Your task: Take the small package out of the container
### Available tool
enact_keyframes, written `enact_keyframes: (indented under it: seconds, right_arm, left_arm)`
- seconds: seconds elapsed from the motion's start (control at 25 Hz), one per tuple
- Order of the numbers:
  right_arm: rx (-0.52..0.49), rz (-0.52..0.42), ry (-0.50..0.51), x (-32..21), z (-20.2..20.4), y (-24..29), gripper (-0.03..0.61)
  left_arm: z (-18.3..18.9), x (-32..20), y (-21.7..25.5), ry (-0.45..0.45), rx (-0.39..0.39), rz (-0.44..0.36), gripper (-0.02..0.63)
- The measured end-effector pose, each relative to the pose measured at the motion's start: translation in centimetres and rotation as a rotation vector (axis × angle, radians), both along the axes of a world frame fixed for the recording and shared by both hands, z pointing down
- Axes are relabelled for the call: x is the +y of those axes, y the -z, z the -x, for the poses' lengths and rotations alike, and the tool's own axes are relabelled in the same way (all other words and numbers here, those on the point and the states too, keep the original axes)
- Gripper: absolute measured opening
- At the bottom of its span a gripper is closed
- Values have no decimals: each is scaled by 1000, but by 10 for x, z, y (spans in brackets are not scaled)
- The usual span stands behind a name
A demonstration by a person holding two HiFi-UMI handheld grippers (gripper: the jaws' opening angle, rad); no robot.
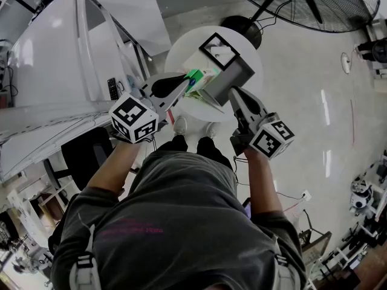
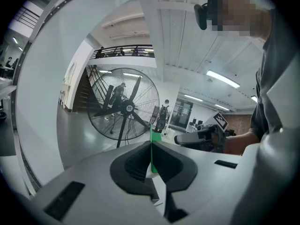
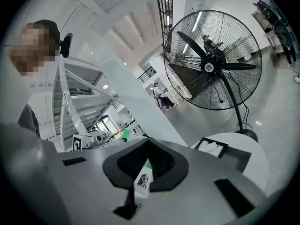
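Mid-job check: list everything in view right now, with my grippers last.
small package: one, green and white, held above the table
container: one, grey, on the table beside the package
tray: one, black-rimmed with something white inside, on the table's far side
round table: one, white, in front of the person
floor fan: one, black, beyond the table
left gripper: one, grey with marker cube, jaws shut on the package
right gripper: one, grey with marker cube, jaws shut on the same package
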State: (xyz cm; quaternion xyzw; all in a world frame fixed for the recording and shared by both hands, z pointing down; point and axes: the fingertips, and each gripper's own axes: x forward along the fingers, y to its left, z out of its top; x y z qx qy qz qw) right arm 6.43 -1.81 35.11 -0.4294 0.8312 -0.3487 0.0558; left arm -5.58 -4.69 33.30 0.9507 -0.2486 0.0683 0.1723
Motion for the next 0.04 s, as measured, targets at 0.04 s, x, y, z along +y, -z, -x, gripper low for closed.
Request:
enact_keyframes:
  seconds: [0.04]
  right_arm:
    - [-2, 1, 1, -1, -1, 0, 21]
  left_arm:
    - [-1, 0, 0, 0, -1, 1, 20]
